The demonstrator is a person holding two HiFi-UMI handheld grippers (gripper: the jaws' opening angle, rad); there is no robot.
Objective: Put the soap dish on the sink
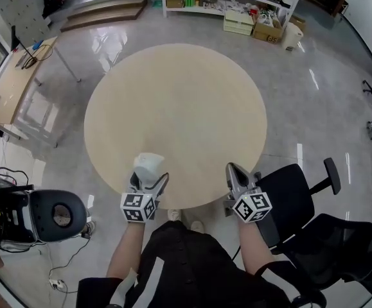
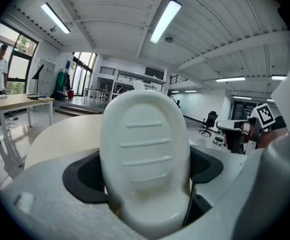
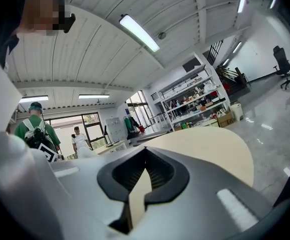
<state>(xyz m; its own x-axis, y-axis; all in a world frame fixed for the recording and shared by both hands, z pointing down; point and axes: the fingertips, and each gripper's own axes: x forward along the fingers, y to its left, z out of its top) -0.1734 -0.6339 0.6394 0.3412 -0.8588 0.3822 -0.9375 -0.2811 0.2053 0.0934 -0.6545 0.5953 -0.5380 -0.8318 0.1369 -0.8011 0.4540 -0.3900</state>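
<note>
Head view: the round table (image 1: 173, 101) fills the centre, with open tabletop above both grippers at its lower edge. The left gripper (image 1: 148, 177) is clamped on the white soap dish (image 1: 149, 164). A black office chair (image 1: 298, 194) crowds the right gripper (image 1: 231, 170) at lower right.

Left gripper view: the dish stands upright between the jaws, blocking mid-frame.

Right gripper view: the jaws are drawn together to a sliver.

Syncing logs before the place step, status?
Left gripper shut on soap dish. Right gripper shut, empty. No sink in view; round table ahead.
</note>
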